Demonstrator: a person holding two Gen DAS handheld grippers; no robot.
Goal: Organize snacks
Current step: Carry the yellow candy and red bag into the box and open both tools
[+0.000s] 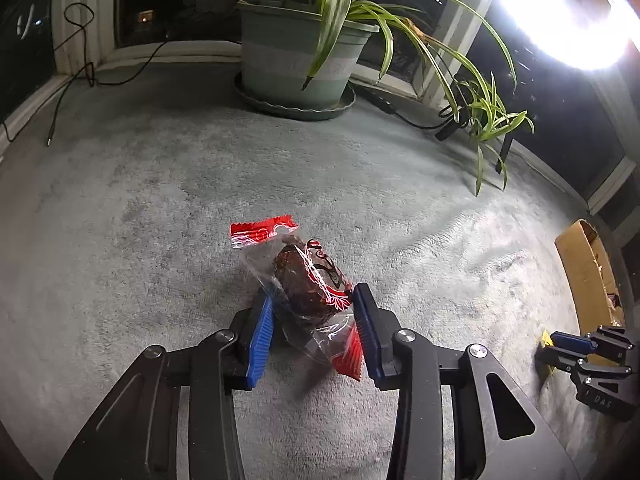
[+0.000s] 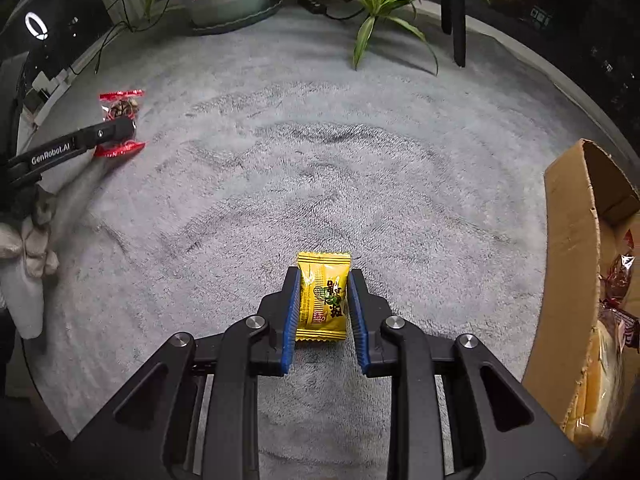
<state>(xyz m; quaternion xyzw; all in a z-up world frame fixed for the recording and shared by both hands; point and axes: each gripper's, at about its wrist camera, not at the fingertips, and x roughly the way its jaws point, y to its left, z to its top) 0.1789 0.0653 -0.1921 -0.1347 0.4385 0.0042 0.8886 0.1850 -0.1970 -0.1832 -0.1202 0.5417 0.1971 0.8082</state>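
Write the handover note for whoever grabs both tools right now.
Left tool: shut on the red-wrapped snack, over the grey carpet.
Right tool: shut on the yellow snack packet, low over the carpet.
Cardboard box: on the right side, open, with several wrapped snacks already inside.
Done: both loose snacks are gripped; some snacks are boxed.
Left: likely carry both packets to the box and release them there. No other loose snacks show on the carpet.
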